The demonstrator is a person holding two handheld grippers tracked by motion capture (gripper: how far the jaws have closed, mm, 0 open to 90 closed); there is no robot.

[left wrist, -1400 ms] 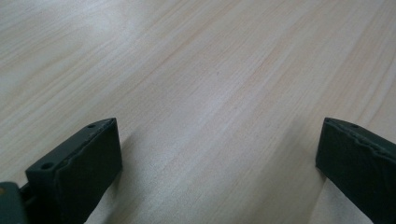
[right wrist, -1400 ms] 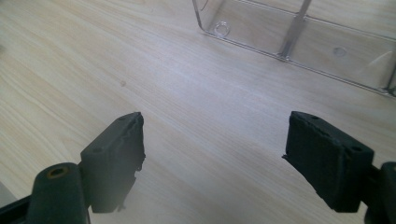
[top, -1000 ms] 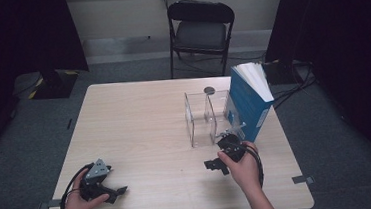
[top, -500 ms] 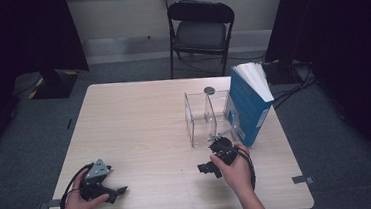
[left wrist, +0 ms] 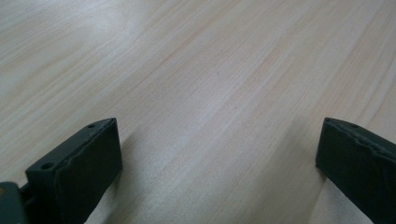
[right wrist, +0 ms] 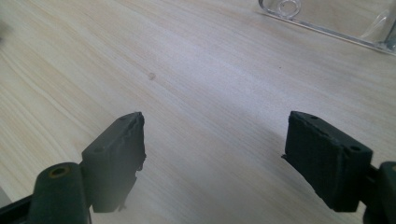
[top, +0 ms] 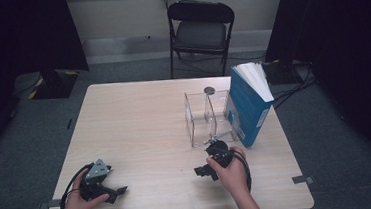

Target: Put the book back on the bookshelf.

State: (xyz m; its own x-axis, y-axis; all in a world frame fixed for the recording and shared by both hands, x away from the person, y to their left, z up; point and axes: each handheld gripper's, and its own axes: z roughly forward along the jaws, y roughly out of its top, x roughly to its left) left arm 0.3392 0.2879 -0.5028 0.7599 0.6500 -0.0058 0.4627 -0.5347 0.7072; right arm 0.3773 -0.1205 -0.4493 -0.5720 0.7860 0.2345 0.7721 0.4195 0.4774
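Both grippers, left [top: 121,191] and right [top: 198,171], are held near the light wooden tabletop's [top: 140,123] front edge, fingers apart, empty.

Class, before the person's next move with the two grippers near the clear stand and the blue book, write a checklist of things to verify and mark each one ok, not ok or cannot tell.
1. Right gripper jaws open, nothing between them: ok.
2. Left gripper jaws open, bare table between them: ok.
3. Clear stand upright on the table, beside the book: ok.
4. Blue book standing on end at the stand's right side: ok.
5. Book touching the stand: cannot tell.
6. What the small dark round thing behind the stand is: cannot tell.
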